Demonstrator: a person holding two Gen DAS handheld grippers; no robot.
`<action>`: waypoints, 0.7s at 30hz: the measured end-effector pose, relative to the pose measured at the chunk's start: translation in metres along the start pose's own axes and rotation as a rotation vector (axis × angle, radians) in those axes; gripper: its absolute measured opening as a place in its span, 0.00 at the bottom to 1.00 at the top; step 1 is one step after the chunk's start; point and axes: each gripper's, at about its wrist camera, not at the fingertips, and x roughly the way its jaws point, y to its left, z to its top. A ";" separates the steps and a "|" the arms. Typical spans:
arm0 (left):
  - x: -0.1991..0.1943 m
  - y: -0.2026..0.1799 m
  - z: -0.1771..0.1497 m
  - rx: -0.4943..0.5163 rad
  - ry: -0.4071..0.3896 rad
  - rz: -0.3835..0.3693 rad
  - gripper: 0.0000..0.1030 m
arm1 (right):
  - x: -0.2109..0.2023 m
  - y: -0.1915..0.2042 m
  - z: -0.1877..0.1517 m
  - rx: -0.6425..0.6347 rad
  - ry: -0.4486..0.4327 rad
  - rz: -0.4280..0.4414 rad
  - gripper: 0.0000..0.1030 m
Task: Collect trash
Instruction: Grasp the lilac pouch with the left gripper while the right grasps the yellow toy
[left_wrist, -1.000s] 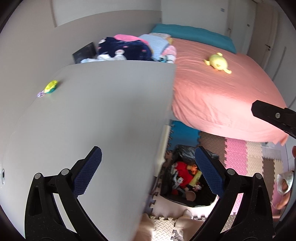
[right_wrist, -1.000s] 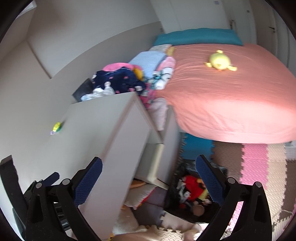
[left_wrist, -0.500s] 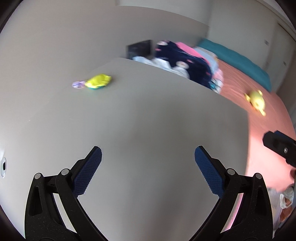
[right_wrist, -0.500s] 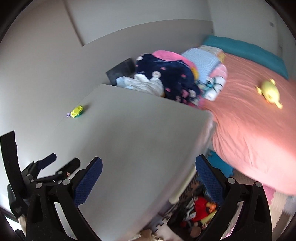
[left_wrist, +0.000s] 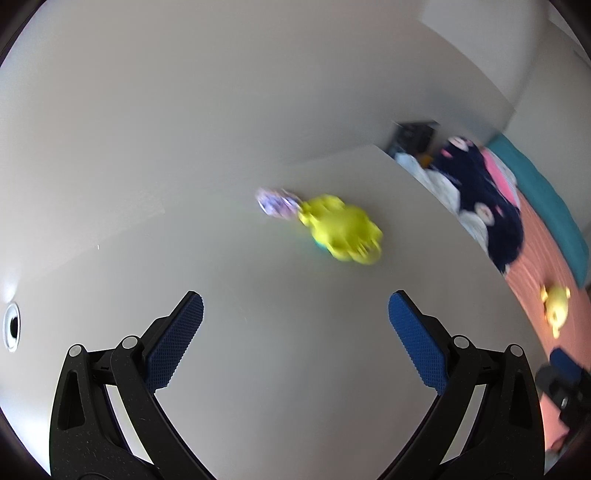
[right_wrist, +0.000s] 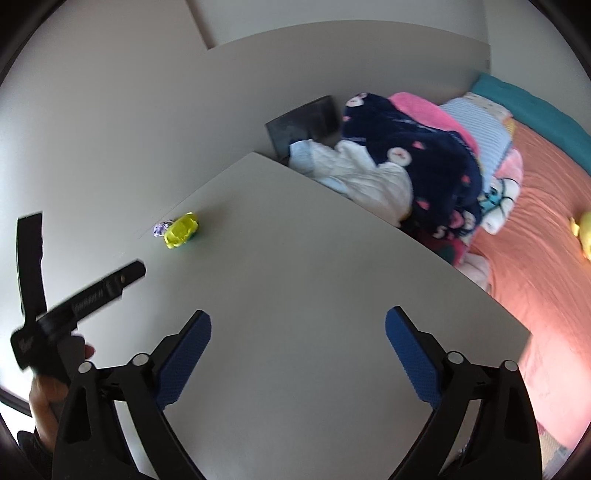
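Observation:
A yellow crumpled piece of trash (left_wrist: 341, 230) lies on the grey table top (left_wrist: 295, 350), with a small purple-white wrapper (left_wrist: 275, 201) touching its left end. Both are blurred in the left wrist view. They also show in the right wrist view, the yellow piece (right_wrist: 181, 229) and the wrapper (right_wrist: 161, 228), near the table's far left edge. My left gripper (left_wrist: 295, 317) is open and empty, a short way in front of the trash. My right gripper (right_wrist: 298, 332) is open and empty over the middle of the table. The left gripper's body (right_wrist: 74, 299) shows at the left of the right wrist view.
A pile of clothes and blankets (right_wrist: 424, 162) lies past the table's far edge, with a dark box (right_wrist: 303, 125) behind it. A bed with a salmon cover (right_wrist: 546, 258) is on the right, with a yellow plush toy (left_wrist: 556, 304) on it. A grey wall (left_wrist: 184, 110) stands behind the table.
Both grippers have moved left and forward over the table. The trash now fills much more of the left wrist view. The floor and toy bin have left both views.

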 end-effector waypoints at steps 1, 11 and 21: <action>0.006 0.005 0.008 -0.018 0.003 0.003 0.93 | 0.004 0.003 0.003 -0.001 0.004 0.007 0.91; 0.066 0.027 0.054 -0.129 0.055 0.012 0.73 | 0.056 0.032 0.035 -0.045 0.040 0.038 0.86; 0.081 0.021 0.055 -0.046 0.050 0.072 0.60 | 0.075 0.040 0.047 -0.072 0.050 0.042 0.80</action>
